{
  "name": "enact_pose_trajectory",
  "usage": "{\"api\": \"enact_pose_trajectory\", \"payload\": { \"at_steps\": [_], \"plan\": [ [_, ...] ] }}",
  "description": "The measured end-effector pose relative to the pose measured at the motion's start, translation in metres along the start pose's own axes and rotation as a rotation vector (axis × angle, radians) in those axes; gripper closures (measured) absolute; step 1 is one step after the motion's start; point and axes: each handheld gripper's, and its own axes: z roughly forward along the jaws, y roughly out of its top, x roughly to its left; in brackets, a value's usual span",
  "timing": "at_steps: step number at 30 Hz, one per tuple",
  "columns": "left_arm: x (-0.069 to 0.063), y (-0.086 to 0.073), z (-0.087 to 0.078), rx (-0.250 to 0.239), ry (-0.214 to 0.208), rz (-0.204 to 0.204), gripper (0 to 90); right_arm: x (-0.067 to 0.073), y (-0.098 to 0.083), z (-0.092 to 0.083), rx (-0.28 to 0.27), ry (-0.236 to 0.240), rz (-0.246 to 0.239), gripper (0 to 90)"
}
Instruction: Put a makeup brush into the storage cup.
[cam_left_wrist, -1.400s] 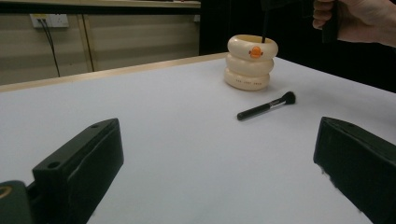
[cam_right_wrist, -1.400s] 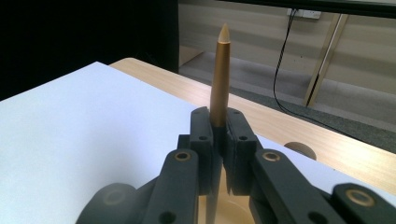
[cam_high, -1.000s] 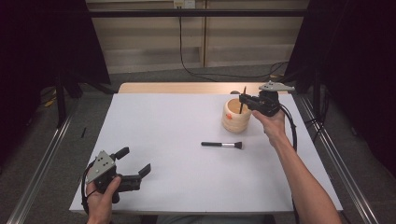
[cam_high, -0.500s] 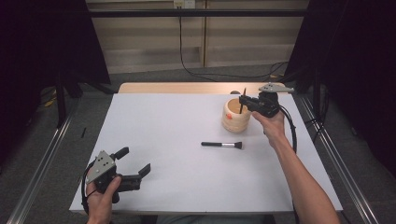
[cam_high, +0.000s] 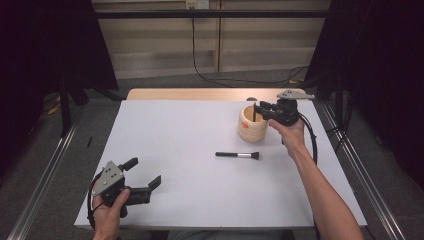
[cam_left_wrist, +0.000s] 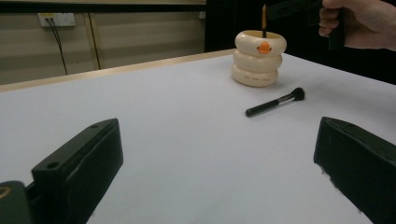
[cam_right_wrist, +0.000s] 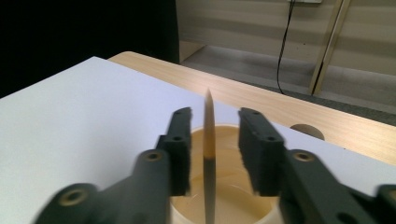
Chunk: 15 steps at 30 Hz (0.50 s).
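A cream ringed cup (cam_high: 250, 127) (cam_left_wrist: 259, 58) (cam_right_wrist: 233, 186) with an orange mark stands at the far right of the white table sheet (cam_high: 190, 130). A thin dark stick with a tan tip (cam_high: 254, 112) (cam_left_wrist: 264, 21) (cam_right_wrist: 209, 154) stands upright in it. My right gripper (cam_high: 257, 107) (cam_right_wrist: 212, 114) hovers level over the cup. Its jaws have just been opening, and the stick stands between them untouched by either pad. A black makeup brush (cam_high: 237, 155) (cam_left_wrist: 275, 101) lies flat in front of the cup. My left gripper (cam_high: 145, 171) (cam_left_wrist: 217, 126) rests open at the near left, with nothing in it.
A strip of bare wooden tabletop (cam_high: 200, 94) runs beyond the sheet's far edge. Metal rails (cam_high: 45, 170) flank the table on both sides. Cables (cam_high: 205, 75) trail on the floor behind. The right gripper's cable (cam_high: 312, 145) loops beside the forearm.
The right gripper's jaws have parted from the stick, which now stands free in the cup. Neither hand has shifted.
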Motion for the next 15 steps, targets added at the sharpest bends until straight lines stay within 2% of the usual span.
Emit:
{"api": "enact_pose_trajectory", "payload": {
  "at_steps": [2,5,9,12,15],
  "plan": [
    [-0.0001,0.0000,0.0002,0.001,-0.002,0.000,1.5,0.0000,-0.0001,-0.0003,-0.006,-0.006,-0.002,44.7],
    [0.0000,-0.0001,0.0000,0.000,0.000,0.001,1.5,0.0011,-0.0007,-0.0014,-0.028,-0.015,0.003,30.2],
    [0.0000,-0.0001,0.0001,0.000,0.001,0.001,1.5,0.0022,-0.0009,-0.0025,-0.050,-0.009,-0.002,14.7],
    [0.0003,-0.0004,-0.0007,-0.003,0.003,-0.002,1.5,0.0028,-0.0008,-0.0029,-0.065,-0.018,-0.003,4.2],
    [0.0008,-0.0002,-0.0012,-0.004,0.008,-0.003,1.5,0.0030,-0.0006,-0.0043,-0.069,-0.015,0.001,0.0]
  ]
}}
